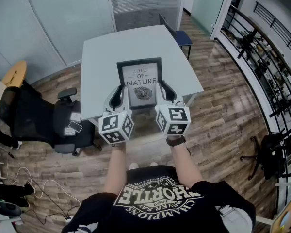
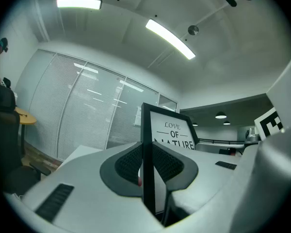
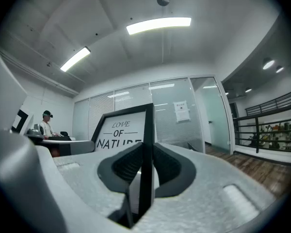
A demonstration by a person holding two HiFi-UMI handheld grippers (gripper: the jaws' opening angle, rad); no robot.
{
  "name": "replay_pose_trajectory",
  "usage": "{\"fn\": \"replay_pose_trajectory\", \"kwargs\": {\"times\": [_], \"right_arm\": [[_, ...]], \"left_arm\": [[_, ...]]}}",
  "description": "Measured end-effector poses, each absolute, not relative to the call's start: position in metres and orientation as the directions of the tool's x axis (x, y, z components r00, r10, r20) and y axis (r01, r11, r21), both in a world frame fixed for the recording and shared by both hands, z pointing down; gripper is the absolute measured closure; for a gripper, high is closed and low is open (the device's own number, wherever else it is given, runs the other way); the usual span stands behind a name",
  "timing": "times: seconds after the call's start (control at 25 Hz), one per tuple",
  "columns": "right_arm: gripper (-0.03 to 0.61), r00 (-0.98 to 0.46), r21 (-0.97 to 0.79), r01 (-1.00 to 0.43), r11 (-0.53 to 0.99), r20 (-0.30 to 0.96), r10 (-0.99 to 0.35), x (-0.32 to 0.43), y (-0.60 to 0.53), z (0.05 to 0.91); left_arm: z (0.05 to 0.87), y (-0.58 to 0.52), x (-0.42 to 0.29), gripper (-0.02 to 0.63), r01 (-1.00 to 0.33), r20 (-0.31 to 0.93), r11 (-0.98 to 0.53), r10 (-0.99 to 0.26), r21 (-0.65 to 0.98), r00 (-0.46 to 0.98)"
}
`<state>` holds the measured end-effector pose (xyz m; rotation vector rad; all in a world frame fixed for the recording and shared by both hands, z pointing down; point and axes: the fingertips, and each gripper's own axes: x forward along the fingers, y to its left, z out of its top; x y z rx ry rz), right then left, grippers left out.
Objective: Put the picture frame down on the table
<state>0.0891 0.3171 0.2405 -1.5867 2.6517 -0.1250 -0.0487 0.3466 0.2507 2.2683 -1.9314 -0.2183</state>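
Observation:
A black picture frame (image 1: 140, 81) with a white print reading "LOVE OF NATURE" and a leaf is held over the near part of a pale grey table (image 1: 102, 57). My left gripper (image 1: 118, 92) is shut on the frame's left edge, and my right gripper (image 1: 163, 90) is shut on its right edge. In the left gripper view the frame's edge (image 2: 148, 169) stands upright between the dark pads (image 2: 128, 166). The right gripper view shows the frame (image 3: 146, 164) clamped the same way, print side facing left. Whether the frame touches the table cannot be told.
A black office chair (image 1: 43, 123) stands left of the table, a blue chair (image 1: 179, 35) at its far right corner. A black railing (image 1: 262, 57) runs along the right. Glass partitions (image 1: 63, 13) close the back. A person sits at a desk (image 3: 46, 130) in the distance.

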Motion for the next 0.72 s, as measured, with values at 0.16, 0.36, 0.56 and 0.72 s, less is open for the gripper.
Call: {"fn": "replay_pose_trajectory", "kwargs": {"times": [0.16,0.36,0.56,0.72], "right_arm": [[0.514,-0.467,-0.087,-0.881,0.465,-0.005,-0.884,0.104,0.321,0.237],[0.514,-0.480,-0.069,-0.875,0.480,-0.019,-0.877,0.105,0.324,0.234],[0.514,-0.496,-0.073,-0.865,0.497,-0.024,-0.868,0.117,0.327,0.238],[0.514,-0.492,-0.085,-0.866,0.493,-0.024,-0.870,0.124,0.322,0.242]], "left_arm": [[0.248,0.349,-0.033,0.543,-0.972,-0.006,-0.144,-0.989,0.187,0.145],[0.246,0.353,-0.031,0.545,-0.980,-0.001,-0.123,-0.992,0.159,0.125],[0.248,0.358,-0.019,0.545,-0.984,0.011,-0.106,-0.994,0.146,0.108],[0.252,0.355,-0.012,0.545,-0.985,0.016,-0.104,-0.994,0.138,0.108]]}}
